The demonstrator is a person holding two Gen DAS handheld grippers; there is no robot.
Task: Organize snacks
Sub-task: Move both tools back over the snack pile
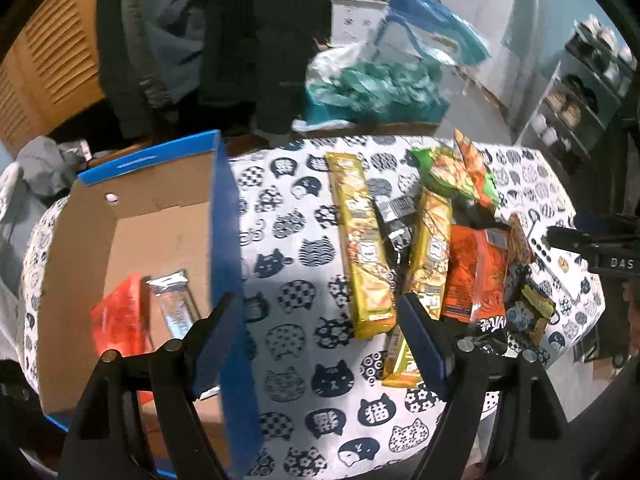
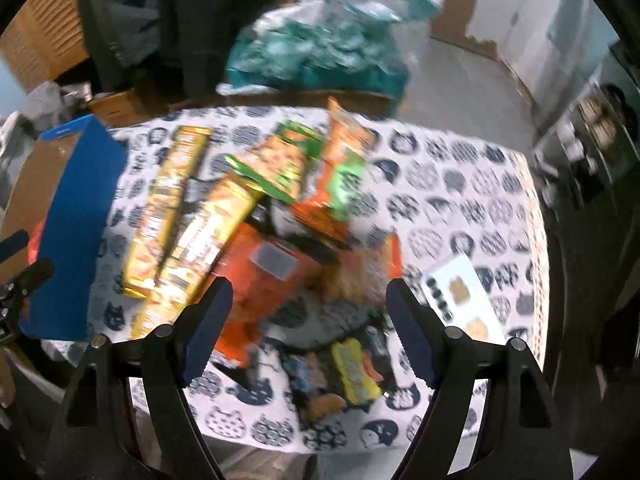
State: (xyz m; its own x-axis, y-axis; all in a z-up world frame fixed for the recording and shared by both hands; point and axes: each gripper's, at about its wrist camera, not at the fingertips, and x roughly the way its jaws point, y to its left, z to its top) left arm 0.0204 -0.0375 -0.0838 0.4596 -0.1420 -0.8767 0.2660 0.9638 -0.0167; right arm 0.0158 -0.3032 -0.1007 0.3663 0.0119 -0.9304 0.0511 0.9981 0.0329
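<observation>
While sorting continues: box [image 1: 160, 216] at table's left, flaps up to take snacks, already holding red pack [image 1: 118, 320] and silver bar [image 1: 176, 304]. Remaining snacks [image 2: 256, 248] heaped mid-cloth [image 1: 296, 360], within reach. Left gripper [image 1: 316, 344] spread, empty, beside box wall. Right gripper [image 2: 308, 328] spread, empty, above heap, presumably for next pick.

You are working in a lived-in home, at a table wearing a cat-print tablecloth [image 1: 304, 240]. Dark coats [image 1: 224, 40] are hanging behind it beside a louvred wooden door [image 1: 52, 60], plastic shopping bags [image 1: 376, 80] are sitting on the floor, and a shoe rack [image 1: 576, 92] is standing against the wall.
</observation>
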